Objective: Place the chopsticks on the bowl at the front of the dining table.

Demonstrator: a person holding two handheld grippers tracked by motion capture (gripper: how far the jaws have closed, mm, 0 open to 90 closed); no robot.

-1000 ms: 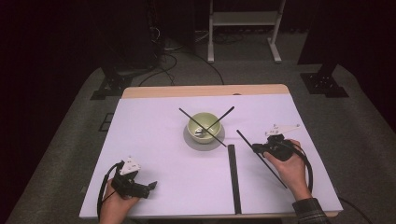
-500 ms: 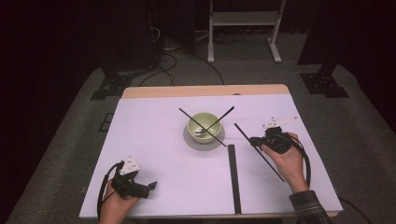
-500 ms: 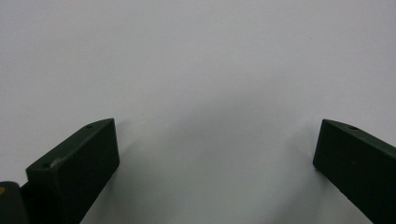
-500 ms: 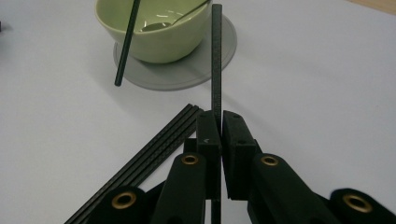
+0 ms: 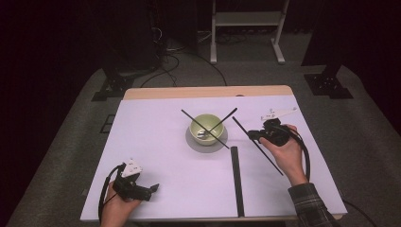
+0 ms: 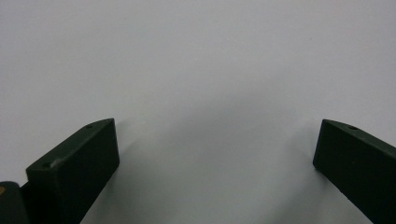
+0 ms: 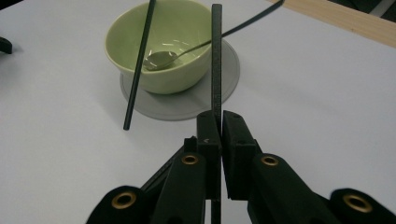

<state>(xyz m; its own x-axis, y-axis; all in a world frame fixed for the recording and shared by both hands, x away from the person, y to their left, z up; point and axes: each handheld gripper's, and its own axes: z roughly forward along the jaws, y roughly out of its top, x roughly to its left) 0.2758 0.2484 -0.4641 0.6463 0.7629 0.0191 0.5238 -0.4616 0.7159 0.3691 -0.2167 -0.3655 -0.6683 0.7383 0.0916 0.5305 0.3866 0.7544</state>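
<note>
A pale green bowl (image 5: 206,126) (image 7: 180,70) sits on a grey round coaster (image 5: 206,142) (image 7: 187,105) mid-table. A spoon (image 7: 159,59) lies in it, its dark handle sticking out over the rim. A thin black stick (image 5: 193,118) (image 7: 140,60) leans across the bowl, its lower end on the table. My right gripper (image 5: 252,135) (image 7: 216,119) is just right of the bowl, shut on a second long black stick (image 5: 265,155) (image 7: 216,56) held off the table and pointing at the bowl. My left gripper (image 5: 152,189) rests open at the near left, its jaws wide over bare table.
A flat black strip (image 5: 237,182) lies on the white tabletop (image 5: 156,142) between the hands, running from the coaster toward the near edge. A wooden band (image 5: 208,92) marks the far edge. Beyond it are cables and stand legs on the dark floor.
My right hand has lifted and moved away from the near edge toward the bowl, carrying the held stick with it. The left hand has stayed put.
</note>
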